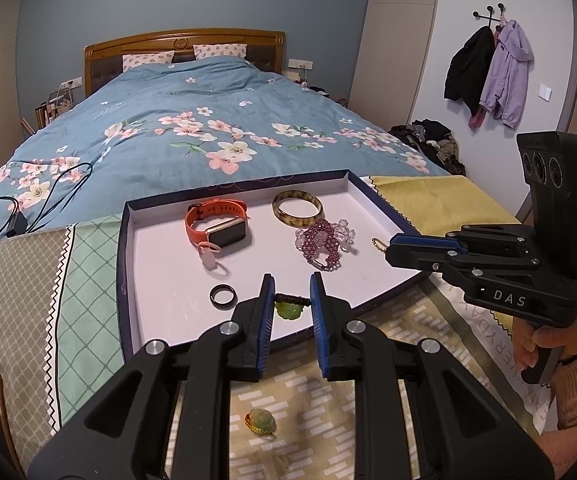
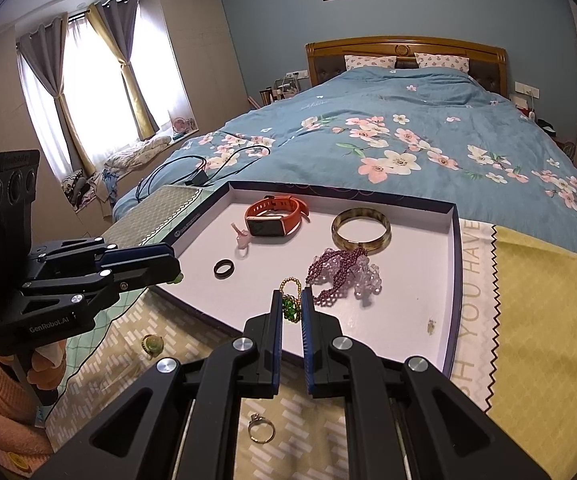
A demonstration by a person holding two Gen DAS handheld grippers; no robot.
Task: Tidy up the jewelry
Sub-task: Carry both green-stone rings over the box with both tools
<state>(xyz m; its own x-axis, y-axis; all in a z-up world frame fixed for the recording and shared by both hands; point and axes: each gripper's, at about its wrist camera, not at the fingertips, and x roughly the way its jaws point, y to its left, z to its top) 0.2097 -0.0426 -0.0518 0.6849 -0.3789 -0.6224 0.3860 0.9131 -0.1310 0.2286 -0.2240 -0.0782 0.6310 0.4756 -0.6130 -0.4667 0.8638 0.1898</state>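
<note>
A shallow white tray (image 1: pixel 160 280) (image 2: pixel 440 320) lies on the cloth-covered table. It holds an orange watch (image 1: pixel 218 224) (image 2: pixel 274 218), an amber bangle (image 1: pixel 297 208) (image 2: pixel 361 231), purple and clear bead bracelets (image 1: pixel 322 242) (image 2: pixel 342 274), a black ring (image 1: pixel 223 295) (image 2: pixel 223 269) and a pink charm (image 1: pixel 209 255). My left gripper (image 1: pixel 292 300) is shut on a green jade pendant (image 1: pixel 288 311) by its dark cord, over the tray's near edge. My right gripper (image 2: pixel 291 300) is shut on a green-bead gold chain (image 2: pixel 290 305) over the tray.
A green-and-gold ring (image 1: pixel 261 422) (image 2: pixel 152 345) and a silver ring (image 2: pixel 260 430) lie on the patterned cloth in front of the tray. A yellow cloth (image 2: pixel 548 320) lies to the right. The bed (image 1: pixel 208 128) stands behind, with black cables (image 1: pixel 28 200) on it.
</note>
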